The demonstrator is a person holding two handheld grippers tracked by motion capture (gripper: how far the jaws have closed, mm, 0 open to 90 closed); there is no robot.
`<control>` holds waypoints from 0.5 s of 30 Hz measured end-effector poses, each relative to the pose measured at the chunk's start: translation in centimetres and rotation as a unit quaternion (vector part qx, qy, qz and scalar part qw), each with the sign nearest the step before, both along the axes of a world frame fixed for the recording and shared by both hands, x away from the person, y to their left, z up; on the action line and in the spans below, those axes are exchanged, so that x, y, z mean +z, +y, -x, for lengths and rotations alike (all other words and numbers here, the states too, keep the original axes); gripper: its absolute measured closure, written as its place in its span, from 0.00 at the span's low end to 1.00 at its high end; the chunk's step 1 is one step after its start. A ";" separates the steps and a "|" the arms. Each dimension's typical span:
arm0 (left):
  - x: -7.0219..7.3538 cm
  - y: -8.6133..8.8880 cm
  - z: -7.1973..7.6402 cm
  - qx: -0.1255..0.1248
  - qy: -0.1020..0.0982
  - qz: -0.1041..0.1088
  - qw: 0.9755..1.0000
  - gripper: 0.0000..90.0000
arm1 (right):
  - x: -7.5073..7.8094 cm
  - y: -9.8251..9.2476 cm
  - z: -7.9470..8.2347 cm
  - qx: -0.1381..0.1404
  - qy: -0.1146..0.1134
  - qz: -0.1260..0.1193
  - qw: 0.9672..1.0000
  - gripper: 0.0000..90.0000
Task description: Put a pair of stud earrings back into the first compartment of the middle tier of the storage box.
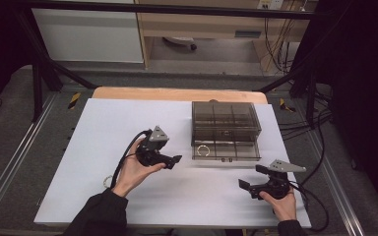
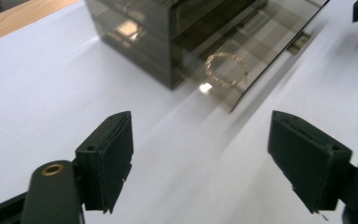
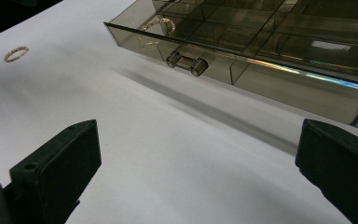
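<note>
I judged the step to be stowing rings in the smoky transparent plastic drawer box (image 1: 225, 129), so I wanted a clean withdrawal first, then a low approach to the next ring with the pads squared either side of it. One thin gold-coloured ring (image 2: 226, 70) lay inside the pulled-out bottom drawer (image 3: 242, 65), in its compartment nearest my left gripper (image 1: 173, 161). That gripper stood just beside the drawer, ahead and apart from the ring, jaws spread and empty. A second gold-coloured ring (image 3: 16, 53) lay on the white table sheet (image 1: 103, 128), under my left forearm. My right gripper (image 1: 252, 178) waited near the drawer's front, released, grasping nothing.
</note>
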State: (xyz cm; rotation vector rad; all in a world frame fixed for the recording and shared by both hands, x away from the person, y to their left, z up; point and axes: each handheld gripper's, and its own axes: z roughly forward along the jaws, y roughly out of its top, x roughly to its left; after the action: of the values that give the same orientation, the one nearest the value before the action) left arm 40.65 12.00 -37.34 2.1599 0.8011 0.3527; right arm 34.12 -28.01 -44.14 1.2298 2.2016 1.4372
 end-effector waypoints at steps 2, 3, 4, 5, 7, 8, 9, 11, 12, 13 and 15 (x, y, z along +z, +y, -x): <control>-0.2 1.1 0.3 0.008 0.001 -0.001 1.000 0.23 | 0.0 0.0 0.0 0.000 0.000 0.001 1.000 0.01; -0.3 1.6 0.4 0.012 0.002 -0.002 1.000 0.23 | 0.0 0.0 0.0 -0.001 0.001 0.001 1.000 0.01; -0.4 2.0 0.4 0.016 0.003 -0.003 1.000 0.23 | 0.0 0.0 0.0 -0.001 0.002 0.002 1.000 0.01; -0.5 2.6 0.6 0.019 0.003 -0.004 1.000 0.22 | 0.0 0.0 0.0 -0.001 0.001 0.002 1.000 0.01; -0.7 3.6 0.9 0.026 0.004 -0.005 1.000 0.22 | -0.1 0.0 0.0 0.000 0.000 0.002 1.000 0.01; -0.8 4.1 1.1 0.030 0.004 -0.002 1.000 0.22 | 0.0 0.0 0.0 0.000 0.001 0.002 1.000 0.01; -0.8 4.5 1.2 0.032 0.004 0.001 0.999 0.22 | -0.1 0.0 0.0 -0.001 0.001 0.003 1.000 0.01; -1.1 5.6 1.6 0.035 0.004 0.000 0.999 0.21 | -0.1 0.1 0.0 0.000 0.002 0.004 1.000 0.01; -1.3 6.1 1.8 0.039 0.005 -0.001 0.999 0.21 | -0.1 0.1 0.0 0.000 0.003 0.003 1.000 0.01; -1.4 6.5 1.9 0.042 0.006 -0.002 0.999 0.21 | -0.1 0.0 0.0 0.000 0.002 0.004 1.000 0.01; -1.8 7.4 2.1 0.048 0.010 -0.001 0.999 0.21 | -0.1 0.1 -0.1 -0.001 0.003 0.004 1.000 0.01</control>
State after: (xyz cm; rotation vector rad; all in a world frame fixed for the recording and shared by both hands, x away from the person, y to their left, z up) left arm 38.54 19.39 -39.14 2.1333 0.9186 0.3820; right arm 34.17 -27.96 -44.22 1.2341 2.2071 1.4251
